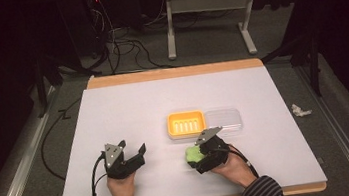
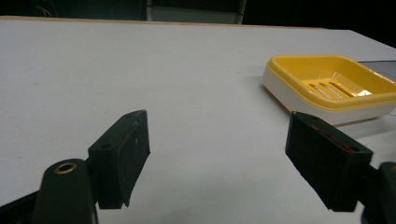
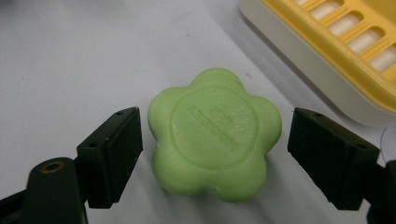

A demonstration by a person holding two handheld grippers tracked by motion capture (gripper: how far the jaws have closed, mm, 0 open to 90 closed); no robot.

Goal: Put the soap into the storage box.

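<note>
High view overhead, looking forward-down, both gripper views low, close, sharing the yellow soap dish point(image 2: 329, 84).

We see the soap point(image 3: 215, 135) lying on the table point(image 1: 128, 108) between our right gripper's point(image 3: 215, 154) jaws, the soap dish point(image 1: 186, 124) just behind it, its lid point(image 1: 223, 120) to the dish's right.

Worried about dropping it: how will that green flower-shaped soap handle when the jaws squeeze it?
The soap looks solid, so probably stiff. Its smooth, lobed sides may slip between the right gripper's flat jaws. Lying flat, it seems unlikely to roll.
</note>
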